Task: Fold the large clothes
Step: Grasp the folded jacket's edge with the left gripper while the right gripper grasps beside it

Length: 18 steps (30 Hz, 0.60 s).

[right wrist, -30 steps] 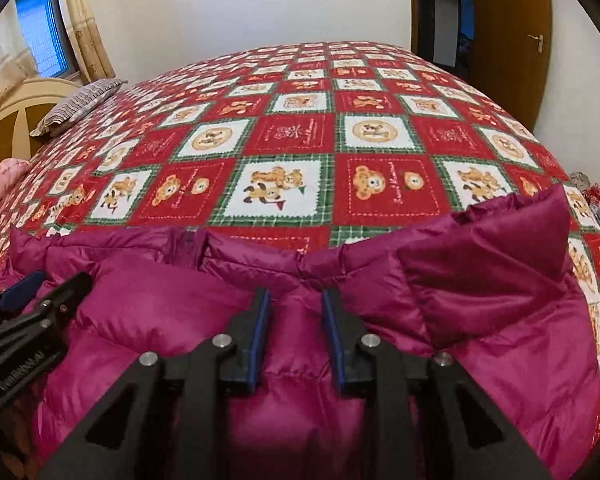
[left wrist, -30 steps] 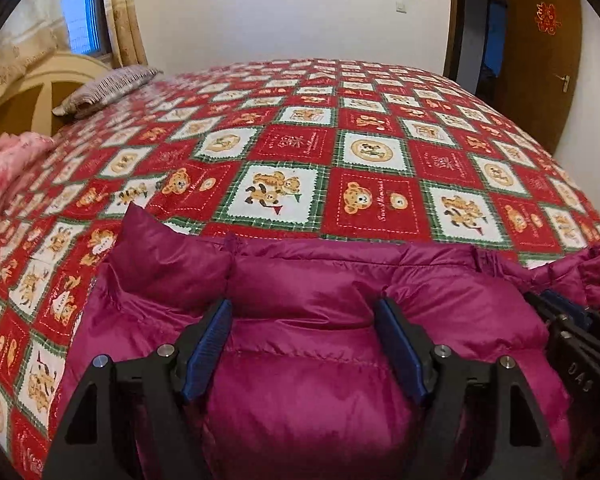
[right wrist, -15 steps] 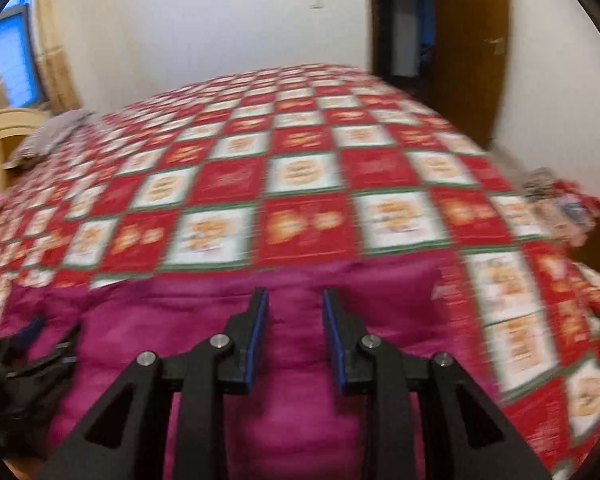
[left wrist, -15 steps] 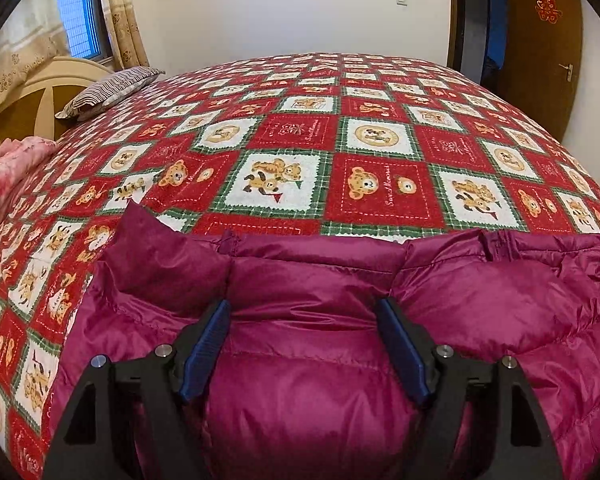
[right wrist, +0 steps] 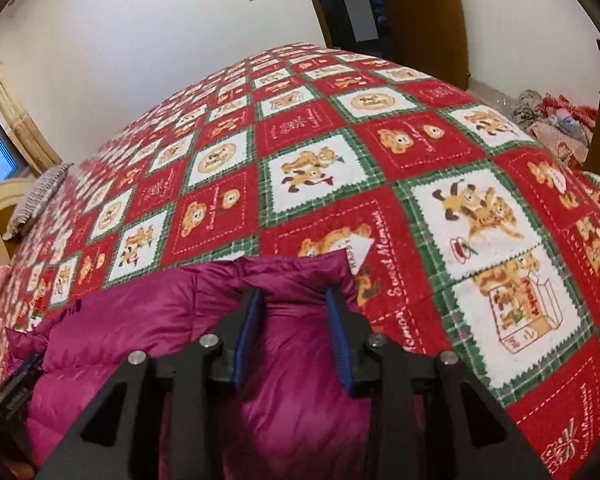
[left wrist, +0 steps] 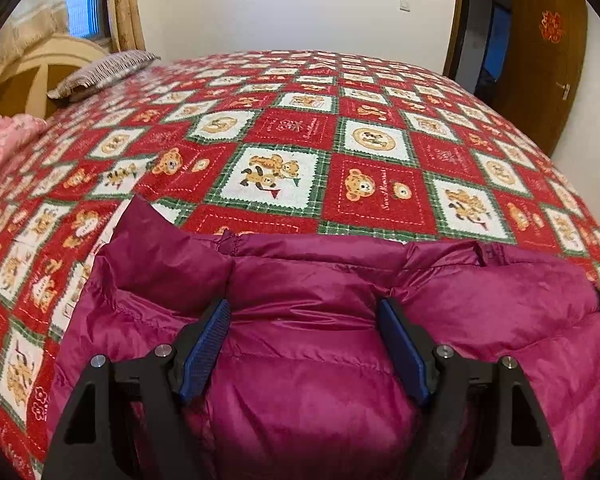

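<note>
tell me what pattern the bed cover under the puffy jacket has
The bed cover is a red, white and green check with teddy-bear squares; the left wrist view shows it best.

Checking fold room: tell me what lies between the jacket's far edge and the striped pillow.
Only bare bear-print bedspread lies between the magenta jacket and the striped pillow; the left wrist view shows it.

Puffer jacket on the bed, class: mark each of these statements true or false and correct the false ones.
1. The puffer jacket is magenta. True.
2. It lies on a plain blue sheet. False: it lies on a red, green and white bedspread with teddy-bear squares.
3. A striped pillow sits near the headboard. True.
4. The left hand-held gripper has its jaws pinched tightly together. False: they stand wide apart over the jacket.
5. The door is white. False: it is brown wood.
</note>
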Motion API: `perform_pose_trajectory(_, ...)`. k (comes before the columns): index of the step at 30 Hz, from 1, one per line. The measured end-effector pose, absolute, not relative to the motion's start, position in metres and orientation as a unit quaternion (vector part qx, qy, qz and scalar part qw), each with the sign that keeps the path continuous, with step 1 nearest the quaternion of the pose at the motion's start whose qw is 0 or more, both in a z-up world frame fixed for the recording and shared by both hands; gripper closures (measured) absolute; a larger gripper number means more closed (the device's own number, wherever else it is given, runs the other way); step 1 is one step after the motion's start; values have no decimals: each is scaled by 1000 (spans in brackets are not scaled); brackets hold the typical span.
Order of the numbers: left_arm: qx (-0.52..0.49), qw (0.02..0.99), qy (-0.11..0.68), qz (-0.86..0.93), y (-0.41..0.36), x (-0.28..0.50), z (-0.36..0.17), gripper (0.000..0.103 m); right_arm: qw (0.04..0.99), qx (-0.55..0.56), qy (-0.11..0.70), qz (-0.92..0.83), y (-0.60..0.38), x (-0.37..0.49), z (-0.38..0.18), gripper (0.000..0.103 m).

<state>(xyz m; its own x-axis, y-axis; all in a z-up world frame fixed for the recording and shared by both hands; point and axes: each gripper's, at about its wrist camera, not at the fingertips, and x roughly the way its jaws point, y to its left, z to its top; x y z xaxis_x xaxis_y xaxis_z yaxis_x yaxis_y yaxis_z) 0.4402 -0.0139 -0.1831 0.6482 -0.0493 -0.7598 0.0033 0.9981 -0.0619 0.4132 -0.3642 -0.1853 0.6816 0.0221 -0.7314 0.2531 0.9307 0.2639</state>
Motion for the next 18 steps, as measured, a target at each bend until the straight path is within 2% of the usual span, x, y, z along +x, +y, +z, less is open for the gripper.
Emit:
perform_pose_trajectory(4, -36, 903, 427, -24, 10, 420, -158, 26, 899, 102, 418, -84, -349, 410, -168, 67)
perform_pose_trajectory(7, -64, 907, 416, -21, 38, 394, -142, 26, 919, 72, 380, -79, -332, 376, -141, 67)
perform_pose_trajectory(11, -51, 918, 393, 29, 54, 367, -142, 26, 938, 59, 341, -18, -279, 326, -114, 67)
perform_pose_trajectory(15, -34, 905, 422, 48, 50, 367, -165, 26, 934, 54, 350, 43, -219, 309, -125, 67)
perform_pose_trajectory(18, 8, 912, 405, 59, 40, 362, -170, 26, 927, 27, 371, 47, -192, 311, -152, 67)
